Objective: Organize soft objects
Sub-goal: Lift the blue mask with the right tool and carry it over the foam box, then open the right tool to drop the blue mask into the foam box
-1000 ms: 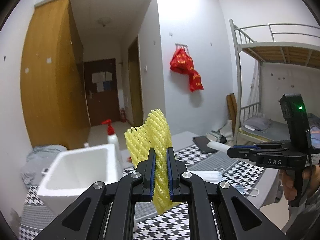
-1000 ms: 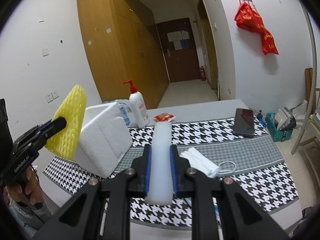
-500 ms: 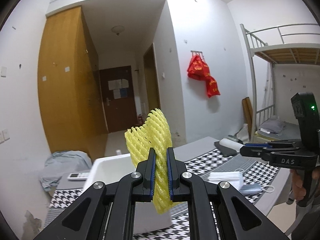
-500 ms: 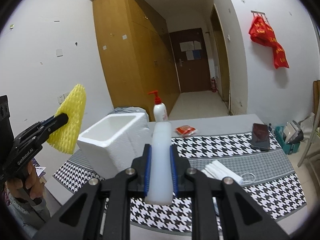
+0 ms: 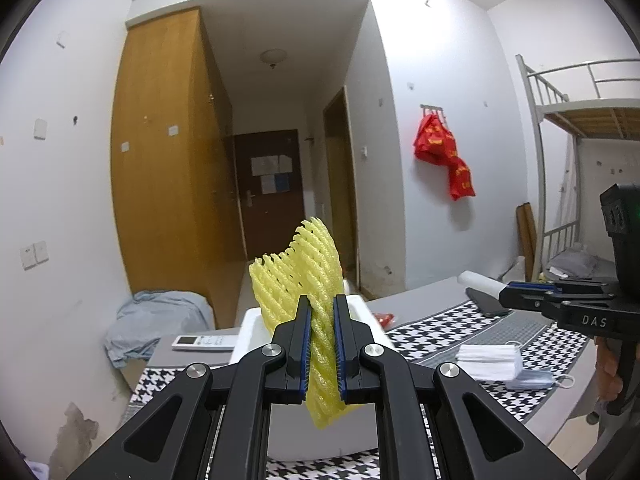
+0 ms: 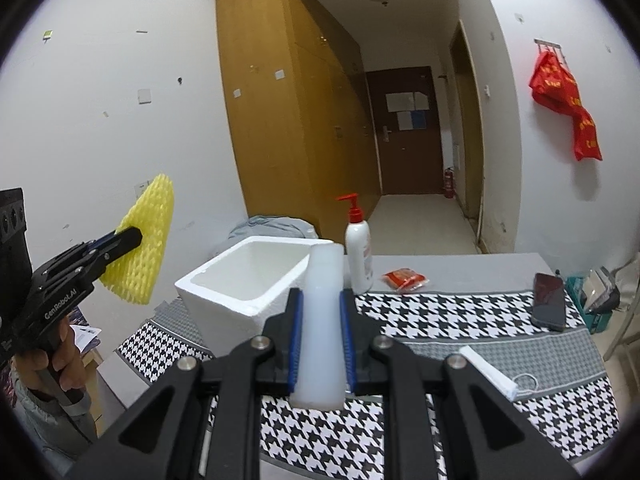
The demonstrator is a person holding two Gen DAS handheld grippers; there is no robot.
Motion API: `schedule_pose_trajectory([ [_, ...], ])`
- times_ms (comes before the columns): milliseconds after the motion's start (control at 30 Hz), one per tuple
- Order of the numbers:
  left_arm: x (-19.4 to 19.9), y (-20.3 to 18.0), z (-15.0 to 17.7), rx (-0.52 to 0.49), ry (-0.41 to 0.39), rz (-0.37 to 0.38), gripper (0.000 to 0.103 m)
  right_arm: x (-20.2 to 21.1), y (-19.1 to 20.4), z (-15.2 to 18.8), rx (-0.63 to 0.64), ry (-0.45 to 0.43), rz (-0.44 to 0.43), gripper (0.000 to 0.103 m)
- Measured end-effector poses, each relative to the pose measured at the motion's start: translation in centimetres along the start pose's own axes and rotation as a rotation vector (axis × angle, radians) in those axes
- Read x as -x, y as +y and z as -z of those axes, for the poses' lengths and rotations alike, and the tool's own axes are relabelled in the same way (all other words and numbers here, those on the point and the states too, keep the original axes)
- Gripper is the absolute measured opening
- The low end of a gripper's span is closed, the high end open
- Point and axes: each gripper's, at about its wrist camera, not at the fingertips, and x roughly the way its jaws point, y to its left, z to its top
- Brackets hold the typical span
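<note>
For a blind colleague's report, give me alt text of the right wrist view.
The right gripper clamps a white foam cylinder above a houndstooth tablecloth. Behind it stands an open white foam box; at left, the left gripper holds yellow foam netting.

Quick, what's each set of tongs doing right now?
Left tongs: shut on the yellow foam net.
Right tongs: shut on the white foam stick.

A yellow foam fruit net (image 5: 298, 276) sits between blue pads on the black left hand-held gripper (image 5: 322, 344). The right hand-held gripper (image 6: 322, 344), also black with blue pads, carries a translucent white foam cylinder (image 6: 322, 320). A black-and-white houndstooth cloth with a grey band (image 6: 460, 320) covers the grey tabletop (image 6: 460, 264); at ten o'clock on it stands a white styrofoam box (image 6: 240, 284).
</note>
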Motion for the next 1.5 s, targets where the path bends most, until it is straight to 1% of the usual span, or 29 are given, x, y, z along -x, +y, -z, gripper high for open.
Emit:
schedule_pose_trajectory([
  [267,-0.2,2.1,0.7,0.031,0.025,-0.052,0.01,-2.1,1.6,-0.8,0.03,0.019,-0.044,0.021],
  [633,-0.4,5.4,2.2,0.068,0.077,-0.146,0.01,-5.8,5.0,-1.9,0.091,0.066,-0.099,0.021],
  [1033,0.0,7.1,3.5,0.093,0.094,-0.199,0.01,-10.0,7.6,-2.7,0.124,0.121,-0.137,0.021],
  [1500,-0.4,8.7,4.6,0.117,0.121,-0.245,0.01,-13.9,8.5,-3.0,0.108,0.182,-0.143,0.021],
])
